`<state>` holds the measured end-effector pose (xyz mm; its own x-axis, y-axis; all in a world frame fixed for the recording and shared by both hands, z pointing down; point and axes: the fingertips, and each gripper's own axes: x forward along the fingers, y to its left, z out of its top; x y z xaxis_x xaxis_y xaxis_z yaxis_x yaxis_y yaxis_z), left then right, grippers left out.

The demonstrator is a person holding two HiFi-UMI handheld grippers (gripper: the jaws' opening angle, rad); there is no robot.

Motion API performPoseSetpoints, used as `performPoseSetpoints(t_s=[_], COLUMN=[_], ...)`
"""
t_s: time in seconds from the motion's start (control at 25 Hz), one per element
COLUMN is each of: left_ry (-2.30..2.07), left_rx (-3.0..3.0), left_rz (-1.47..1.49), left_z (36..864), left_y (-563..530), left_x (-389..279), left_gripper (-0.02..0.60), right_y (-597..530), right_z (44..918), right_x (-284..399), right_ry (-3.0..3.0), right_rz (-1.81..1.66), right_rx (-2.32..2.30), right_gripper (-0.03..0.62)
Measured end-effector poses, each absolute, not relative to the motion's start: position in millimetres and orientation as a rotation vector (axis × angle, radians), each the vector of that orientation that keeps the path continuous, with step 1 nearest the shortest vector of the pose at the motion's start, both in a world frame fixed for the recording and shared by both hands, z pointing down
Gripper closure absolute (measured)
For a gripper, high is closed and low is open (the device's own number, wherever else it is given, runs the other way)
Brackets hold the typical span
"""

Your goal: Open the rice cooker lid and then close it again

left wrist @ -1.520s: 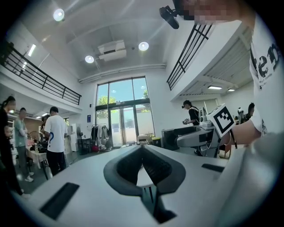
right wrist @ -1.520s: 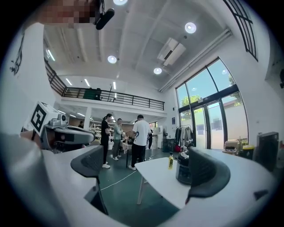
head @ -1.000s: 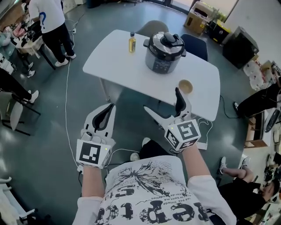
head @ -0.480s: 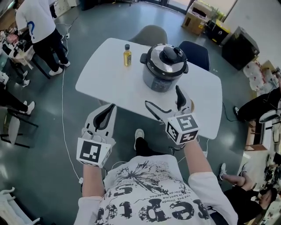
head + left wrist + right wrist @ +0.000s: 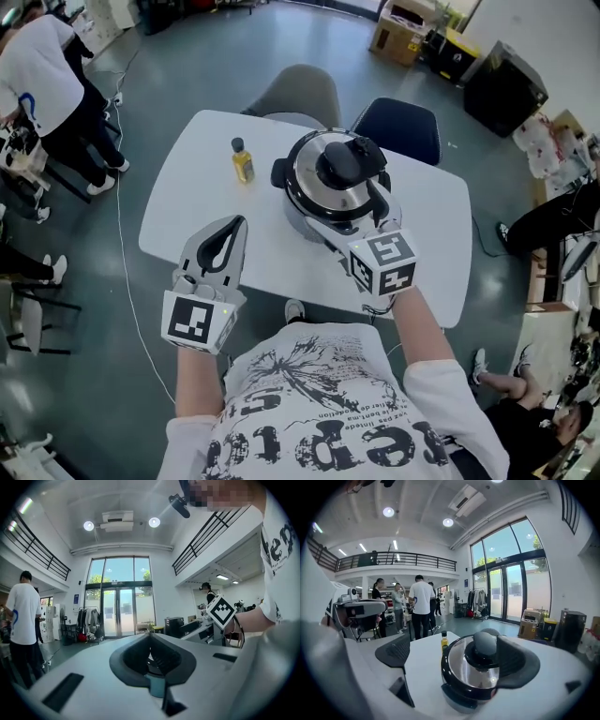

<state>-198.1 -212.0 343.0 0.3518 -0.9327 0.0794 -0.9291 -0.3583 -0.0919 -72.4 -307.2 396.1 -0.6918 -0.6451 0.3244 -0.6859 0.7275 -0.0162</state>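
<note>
Right gripper (image 5: 342, 202) gapes wide, the lid knob (image 5: 345, 161) at its twelve o'clock — I'd centre both jaws round it before squeezing; left gripper (image 5: 231, 231) sits pinched together, empty.

Rice cooker (image 5: 333, 183) on table (image 5: 187, 202) centre; bottle (image 5: 243, 161) left of it; left chair (image 5: 300, 92), right chair (image 5: 398, 127) behind table.

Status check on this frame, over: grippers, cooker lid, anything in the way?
Left gripper shut, empty. Right gripper open at the rice cooker; lid closed. Small bottle stands apart on table, nothing in the way.
</note>
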Motion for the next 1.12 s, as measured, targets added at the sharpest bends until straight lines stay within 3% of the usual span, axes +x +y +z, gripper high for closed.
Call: performPoseSetpoints(t_s=[0.4, 0.8, 0.92, 1.12], left_ry=[1.699, 1.640, 1.574, 1.525], left_rx=[-2.640, -2.685, -2.705, -2.753], left_rz=[-0.204, -0.194, -0.147, -0.149], left_z=[360, 357, 354, 357], left_y=[-301, -341, -350, -361], left_x=[-173, -165, -159, -155], left_gripper=[0.568, 0.568, 0.568, 0.568], right_y=[-404, -441, -444, -445], right_z=[441, 471, 477, 481], right_x=[-54, -56, -56, -60], right_ry=[-2.390, -2.134, -2.079, -1.993], right_rz=[0.336, 0.572, 0.568, 0.485], right_rx=[0.934, 0.835, 0.840, 0.838], right_gripper=[0.045, 0.165, 0.232, 0.261])
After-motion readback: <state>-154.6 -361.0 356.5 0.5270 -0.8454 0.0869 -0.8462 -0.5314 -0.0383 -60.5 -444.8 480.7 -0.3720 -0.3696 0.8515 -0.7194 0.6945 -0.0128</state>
